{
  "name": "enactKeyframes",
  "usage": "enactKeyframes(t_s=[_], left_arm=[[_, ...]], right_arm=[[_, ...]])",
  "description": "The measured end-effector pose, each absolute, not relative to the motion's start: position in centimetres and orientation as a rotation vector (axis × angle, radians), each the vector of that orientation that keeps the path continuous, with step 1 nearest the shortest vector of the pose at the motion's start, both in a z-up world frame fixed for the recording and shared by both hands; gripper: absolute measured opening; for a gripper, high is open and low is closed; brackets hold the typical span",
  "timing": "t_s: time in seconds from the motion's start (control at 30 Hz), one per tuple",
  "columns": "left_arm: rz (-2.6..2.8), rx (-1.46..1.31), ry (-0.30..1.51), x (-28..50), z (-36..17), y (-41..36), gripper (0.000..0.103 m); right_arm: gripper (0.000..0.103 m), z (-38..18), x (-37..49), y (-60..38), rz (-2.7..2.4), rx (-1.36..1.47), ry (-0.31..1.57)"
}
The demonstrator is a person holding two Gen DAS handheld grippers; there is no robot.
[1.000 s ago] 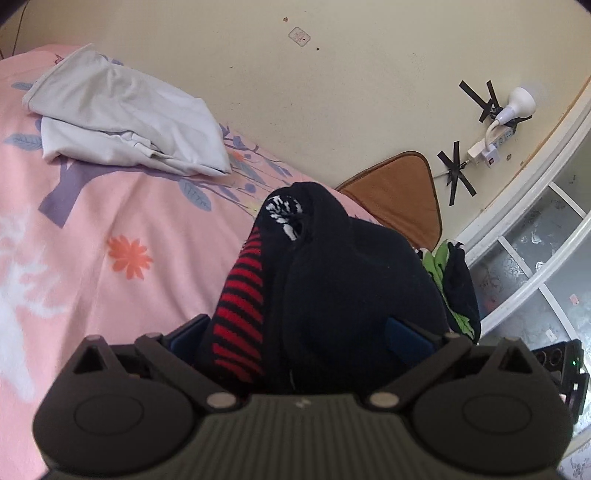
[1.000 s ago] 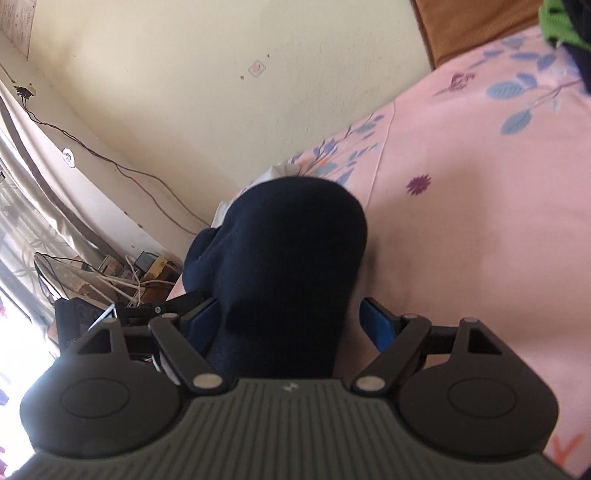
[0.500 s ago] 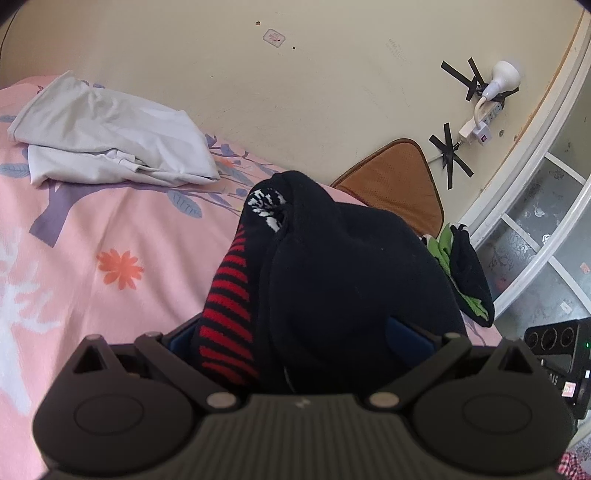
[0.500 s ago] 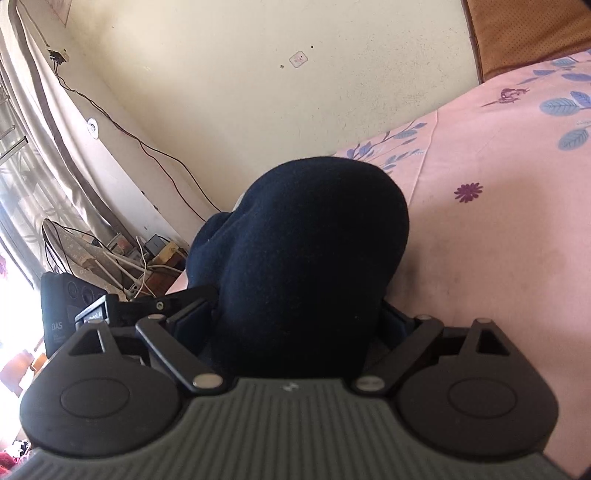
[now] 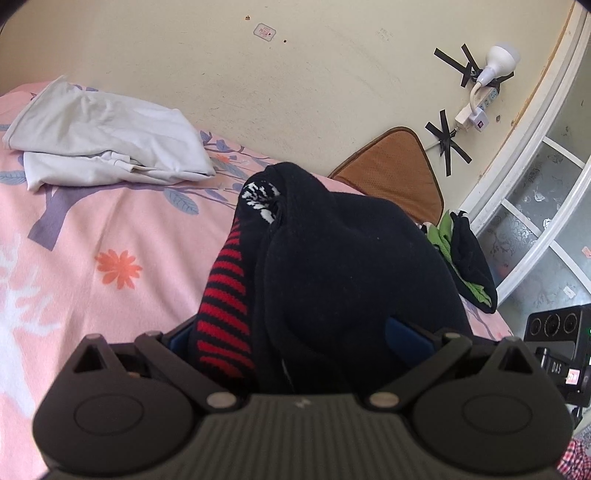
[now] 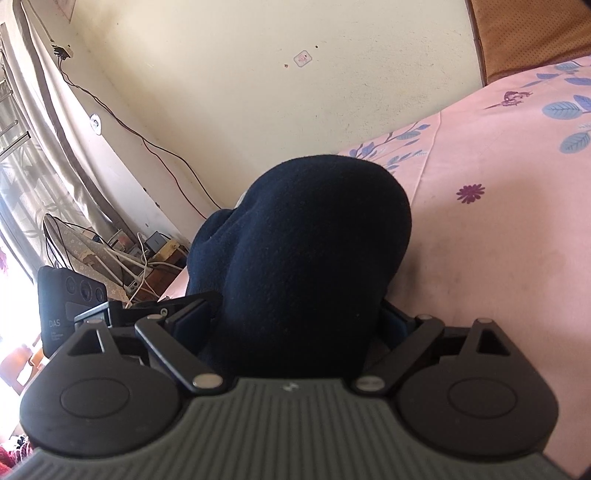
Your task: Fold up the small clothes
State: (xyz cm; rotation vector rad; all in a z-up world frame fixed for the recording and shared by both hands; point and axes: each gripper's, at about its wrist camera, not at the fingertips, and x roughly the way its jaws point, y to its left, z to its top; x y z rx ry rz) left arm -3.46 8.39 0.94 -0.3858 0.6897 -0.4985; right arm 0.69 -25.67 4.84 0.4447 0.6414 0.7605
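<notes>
2 grippers: left gripper (image 5: 299, 332), right gripper (image 6: 295, 325) | 1 dark sock bundle (image 5: 332, 266) | 1 white garment (image 5: 99, 147)

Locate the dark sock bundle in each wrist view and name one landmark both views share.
Left wrist: dark sock bundle fills centre, between the left tool's jaws, red stripes on its left.
Right wrist: bundle at centre, between the right tool's jaws.
Shared: small pink wall sticker; also the pink bedsheet.
</notes>
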Motion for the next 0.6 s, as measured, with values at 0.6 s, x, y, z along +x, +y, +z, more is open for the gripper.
enactKeyframes(t_s=[0.6], left_arm=[[-0.506,-0.407,0.672,-3.71,0.71,8.84,0.103]], right_arm=[[0.098,4.76,0.82,-26.22,0.786,0.453,0.638]])
